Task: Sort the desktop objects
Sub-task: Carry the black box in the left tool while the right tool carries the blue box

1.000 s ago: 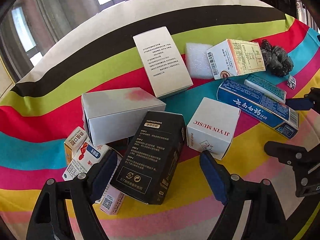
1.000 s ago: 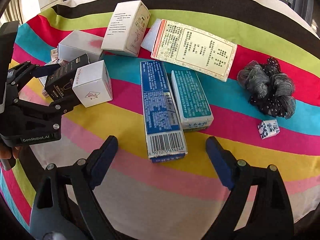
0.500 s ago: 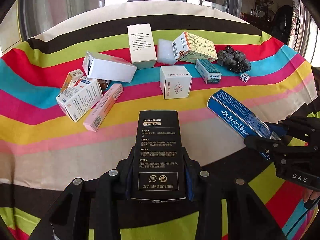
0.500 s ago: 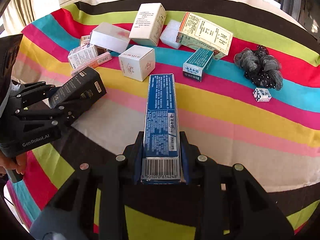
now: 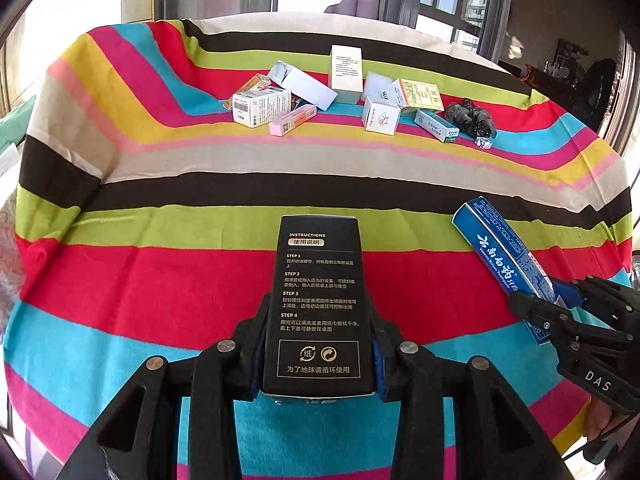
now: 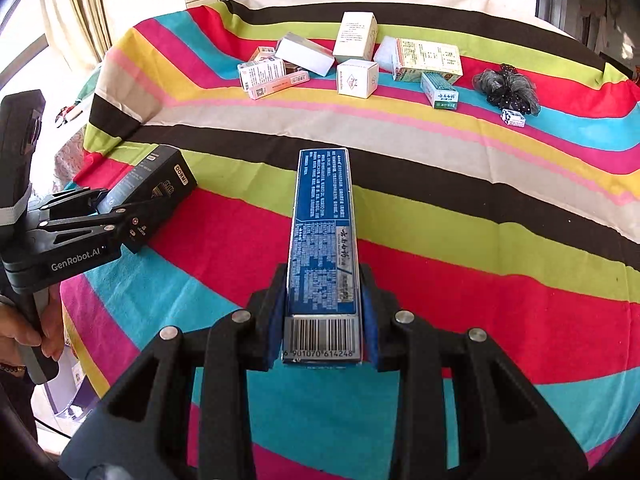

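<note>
Cloth: the striped tablecloth [image 5: 168, 280] covers the whole desk.
Far pile: white cartons [image 6: 357, 78], a teal box [image 6: 439, 91] and a dark scrunchie [image 6: 507, 87] lie unsorted near the far edge; most of the task is left.
Left gripper [image 5: 318, 354]: clenched on the black instruction box [image 5: 318, 304], over the near stripes, well apart from the pile.
Right gripper [image 6: 322, 332]: clamped on the long blue carton [image 6: 323, 236], likewise near.
Destination: possibly the near side; no bin visible.
</note>
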`<state>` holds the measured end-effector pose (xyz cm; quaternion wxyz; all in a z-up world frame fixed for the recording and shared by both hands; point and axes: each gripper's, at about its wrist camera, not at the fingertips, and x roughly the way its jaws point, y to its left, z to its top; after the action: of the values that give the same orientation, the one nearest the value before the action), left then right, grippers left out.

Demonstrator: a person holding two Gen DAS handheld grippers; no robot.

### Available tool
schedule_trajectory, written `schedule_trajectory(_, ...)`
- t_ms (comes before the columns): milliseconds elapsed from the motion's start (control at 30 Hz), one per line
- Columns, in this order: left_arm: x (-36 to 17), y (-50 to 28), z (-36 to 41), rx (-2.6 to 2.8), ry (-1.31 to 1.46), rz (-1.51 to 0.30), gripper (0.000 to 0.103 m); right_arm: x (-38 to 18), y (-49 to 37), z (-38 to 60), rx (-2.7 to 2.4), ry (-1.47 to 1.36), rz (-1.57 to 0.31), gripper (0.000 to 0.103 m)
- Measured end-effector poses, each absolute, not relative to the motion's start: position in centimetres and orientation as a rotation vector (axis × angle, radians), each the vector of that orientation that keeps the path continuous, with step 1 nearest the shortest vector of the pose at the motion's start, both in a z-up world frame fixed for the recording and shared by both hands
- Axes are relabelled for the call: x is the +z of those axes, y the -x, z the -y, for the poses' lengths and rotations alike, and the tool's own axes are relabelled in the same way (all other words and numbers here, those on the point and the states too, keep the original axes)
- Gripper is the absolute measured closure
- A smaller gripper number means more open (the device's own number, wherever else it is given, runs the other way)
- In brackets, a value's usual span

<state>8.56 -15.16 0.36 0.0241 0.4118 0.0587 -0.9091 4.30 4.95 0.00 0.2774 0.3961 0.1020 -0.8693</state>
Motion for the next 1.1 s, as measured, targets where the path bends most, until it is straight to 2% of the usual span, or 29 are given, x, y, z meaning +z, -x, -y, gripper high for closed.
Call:
schedule_trajectory(133,0.1,-11.5,14.5,-2.8,-1.239,-0.091,0.063,0.0,-6.5,-4.5,-2.335,-1.037,-0.33,0.067)
schedule_trajectory(1100,-0.8,-23.7,21.8,-2.739,-0.989,-0.434,0.063,-0.1,-16.5,3.4,-2.178,-0.867,-0.533,0.067)
